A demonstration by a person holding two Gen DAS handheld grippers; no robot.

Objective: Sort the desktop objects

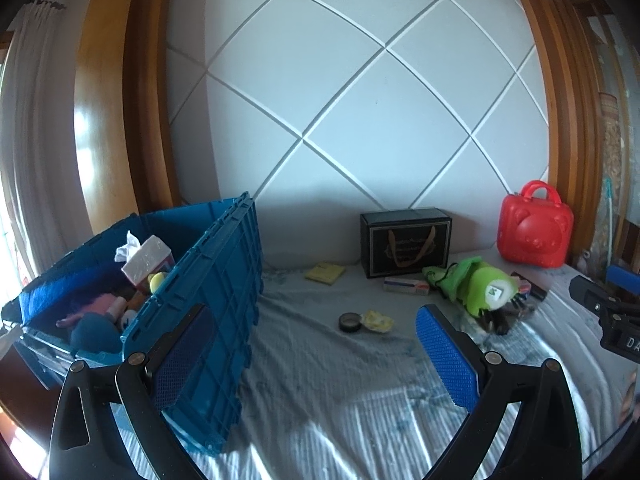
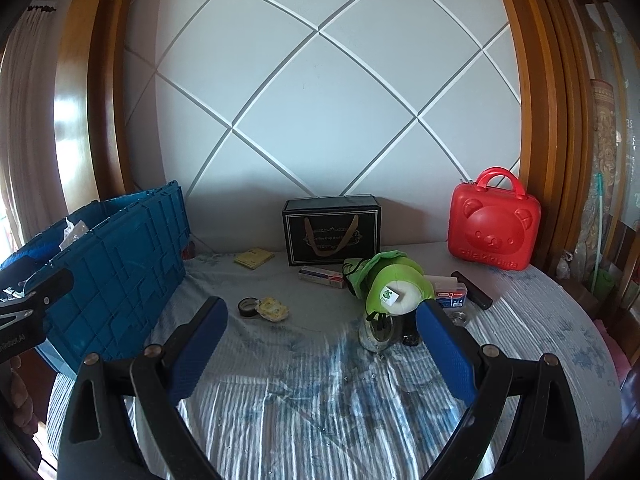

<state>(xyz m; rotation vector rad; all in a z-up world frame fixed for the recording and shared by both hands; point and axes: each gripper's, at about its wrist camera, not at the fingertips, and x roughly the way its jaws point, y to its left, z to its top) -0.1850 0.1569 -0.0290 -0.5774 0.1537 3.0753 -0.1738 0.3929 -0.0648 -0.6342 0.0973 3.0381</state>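
Both grippers hover with jaws wide and empty; the right gripper point(image 2: 322, 344) is nearer the green plush toy point(image 2: 394, 286), which lies on the surface ahead and slightly right of its jaws, long axis running away and leftward. The left gripper point(image 1: 314, 354) sits beside the blue crate point(image 1: 208, 304); that's my guess for the drop-off.

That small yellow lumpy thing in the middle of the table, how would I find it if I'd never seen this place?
Start at the blue crate on the table's left. Just right of it, on the striped cloth, a black tape roll lies flat. The yellow lump touches its right side, pale and crumpled, unlike the flat yellow notepad farther back.
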